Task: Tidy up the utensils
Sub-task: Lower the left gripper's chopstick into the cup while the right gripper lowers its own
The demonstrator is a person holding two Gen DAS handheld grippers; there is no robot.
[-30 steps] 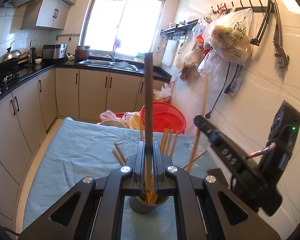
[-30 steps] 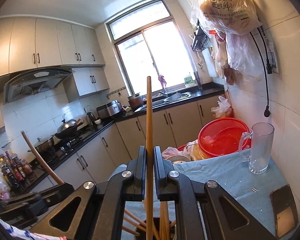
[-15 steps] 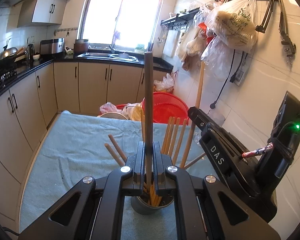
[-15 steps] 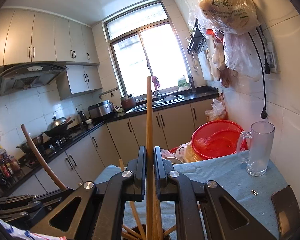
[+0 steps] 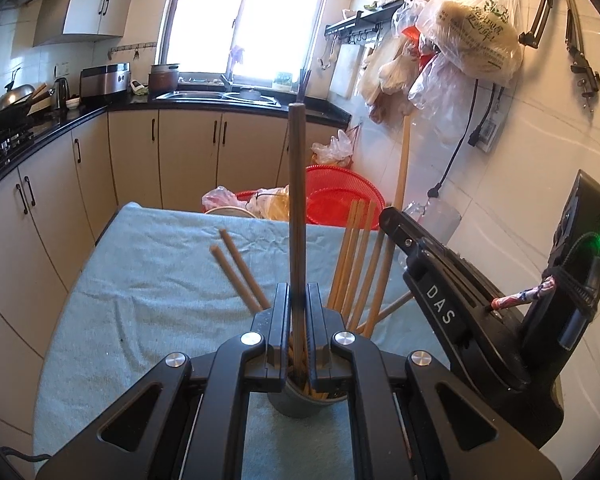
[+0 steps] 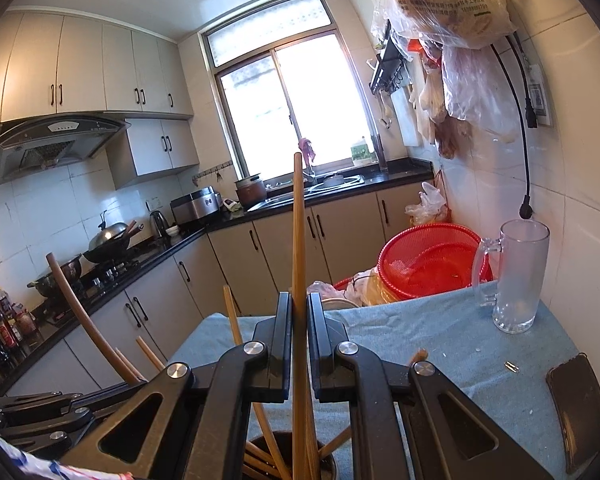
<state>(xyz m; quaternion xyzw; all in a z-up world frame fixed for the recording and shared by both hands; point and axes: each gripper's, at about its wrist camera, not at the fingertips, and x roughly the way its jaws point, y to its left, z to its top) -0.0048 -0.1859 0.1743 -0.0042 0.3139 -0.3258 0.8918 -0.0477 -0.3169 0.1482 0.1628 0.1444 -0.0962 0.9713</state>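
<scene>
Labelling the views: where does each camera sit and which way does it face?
Left wrist: on the left gripper, shut on a dark wooden chopstick over the grey utensil cup; faces the window; the right gripper shows beside it.
Right wrist: on the right gripper, shut on a light wooden chopstick; faces the window and stove.
Shared: cup, blue-grey towel, red plastic basket.

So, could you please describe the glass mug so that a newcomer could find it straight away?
Look at the table under the blue cloth, at its far corner by the tiled wall. The glass mug stands upright there beside the red basket: the only clear, handled, empty vessel.
</scene>
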